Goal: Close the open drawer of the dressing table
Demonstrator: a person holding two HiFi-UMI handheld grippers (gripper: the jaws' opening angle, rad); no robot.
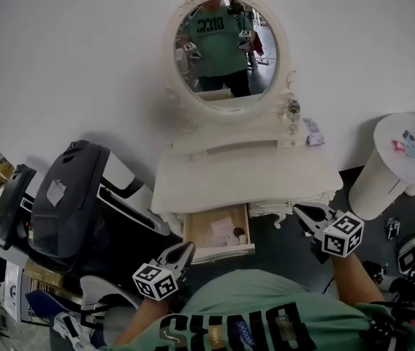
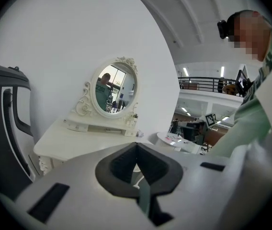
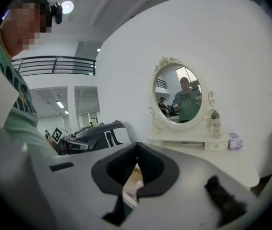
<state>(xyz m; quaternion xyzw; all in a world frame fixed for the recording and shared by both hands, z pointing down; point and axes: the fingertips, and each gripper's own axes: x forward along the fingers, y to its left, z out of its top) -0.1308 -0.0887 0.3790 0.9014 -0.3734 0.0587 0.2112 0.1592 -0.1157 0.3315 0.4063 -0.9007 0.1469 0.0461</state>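
Observation:
The white dressing table (image 1: 244, 178) with an oval mirror (image 1: 226, 46) stands against the wall. Its drawer (image 1: 218, 232) is pulled out at the front left and holds a pale packet and a small dark round item. My left gripper (image 1: 184, 251) hovers just before the drawer's front left corner, jaws shut and empty. My right gripper (image 1: 304, 213) hangs off the table's front right corner, jaws together with nothing between them. In the left gripper view the shut gripper (image 2: 136, 144) points at the tabletop (image 2: 78, 138). In the right gripper view the gripper (image 3: 137, 144) faces the mirror (image 3: 181, 97).
A large black and white machine (image 1: 69, 196) stands close to the table's left side. At the right is a white round pedestal table (image 1: 401, 159) with small items on top. A small box (image 1: 314, 131) and a small bottle (image 1: 293, 110) sit by the mirror.

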